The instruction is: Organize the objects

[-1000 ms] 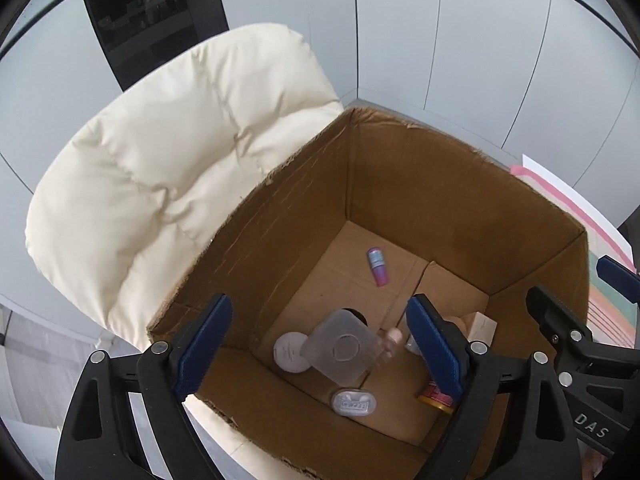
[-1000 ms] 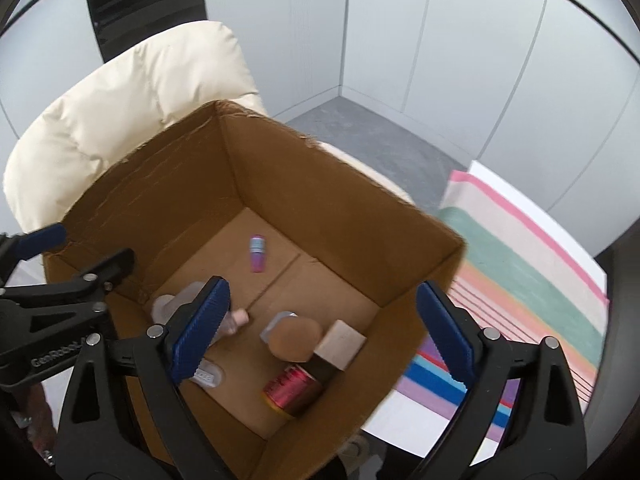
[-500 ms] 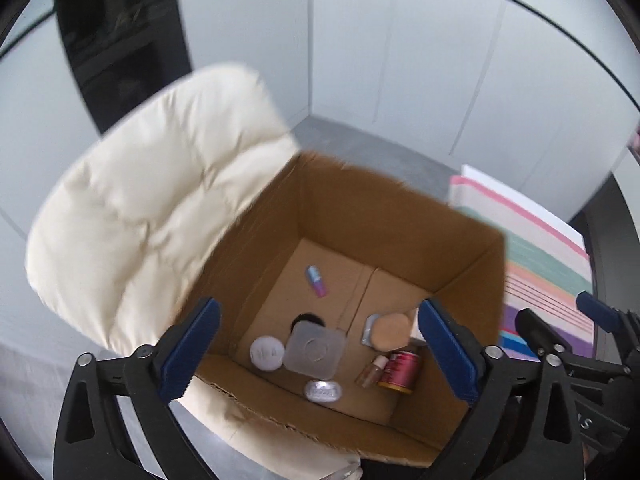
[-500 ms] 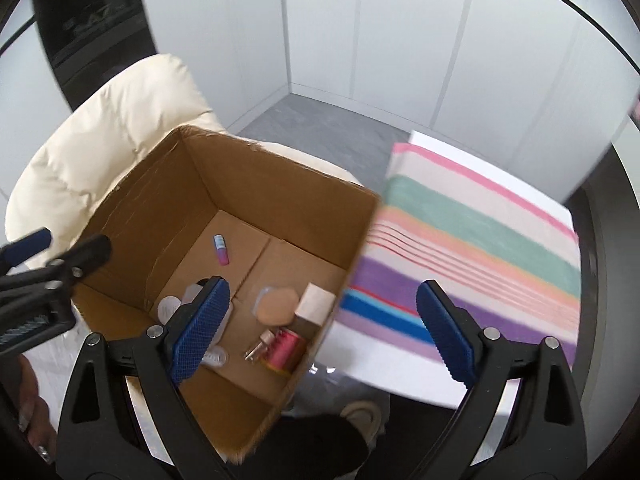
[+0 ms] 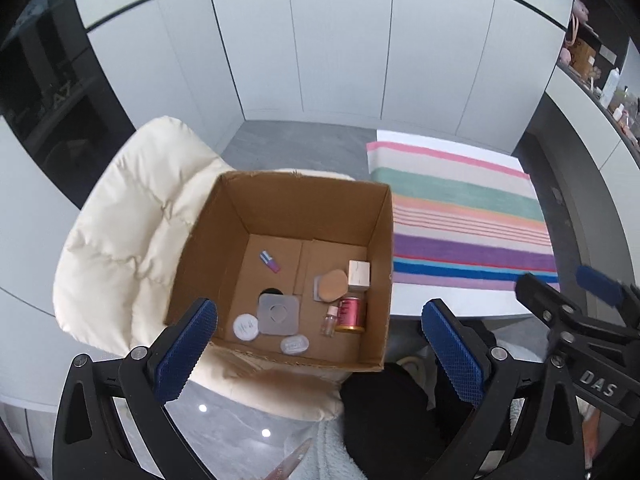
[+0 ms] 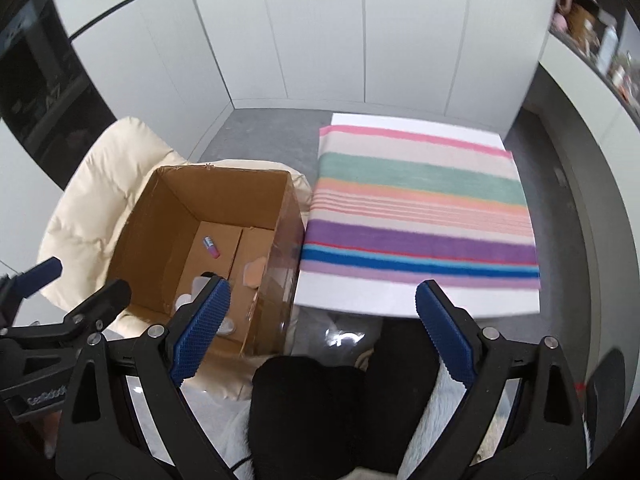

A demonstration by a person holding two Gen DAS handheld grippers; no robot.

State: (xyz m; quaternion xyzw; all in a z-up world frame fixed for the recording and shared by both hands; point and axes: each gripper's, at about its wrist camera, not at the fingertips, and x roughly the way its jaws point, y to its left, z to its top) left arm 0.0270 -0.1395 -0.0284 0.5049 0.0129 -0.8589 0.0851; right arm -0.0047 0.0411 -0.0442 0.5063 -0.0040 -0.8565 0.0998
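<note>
The cardboard box [image 5: 280,200] sits on the cream padded chair [image 5: 120,232], just beside the counter [image 5: 440,308] with its striped cloth [image 5: 460,216]. In the left wrist view its floor holds a scatter of small cosmetics: a pink-and-purple tube [image 5: 270,261] lying alone toward the far side, a round white jar [image 5: 245,327], a grey square lid [image 5: 279,314], a small oval case [image 5: 295,345], a clear vial [image 5: 329,320], a red-and-gold cylinder [image 5: 351,314], a tan sponge [image 5: 331,285] and a pale cube box [image 5: 359,276].

Both tools are clear of the box and carry nothing. The left hand-held gripper [image 5: 320,356] hangs above the near edge with its blue pads spread wide; the right hand-held gripper [image 6: 324,332] is likewise spread, pointed at the near edge of the counter.

As a judgement, the gathering looks largely done: the cloth shows no loose items in either view, and everything visible is inside the box. The right wrist view is blurred near the cloth's edges, so something small could be missed there. What may remain is tidying within the box, where items lie loosely rather than in rows.
</note>
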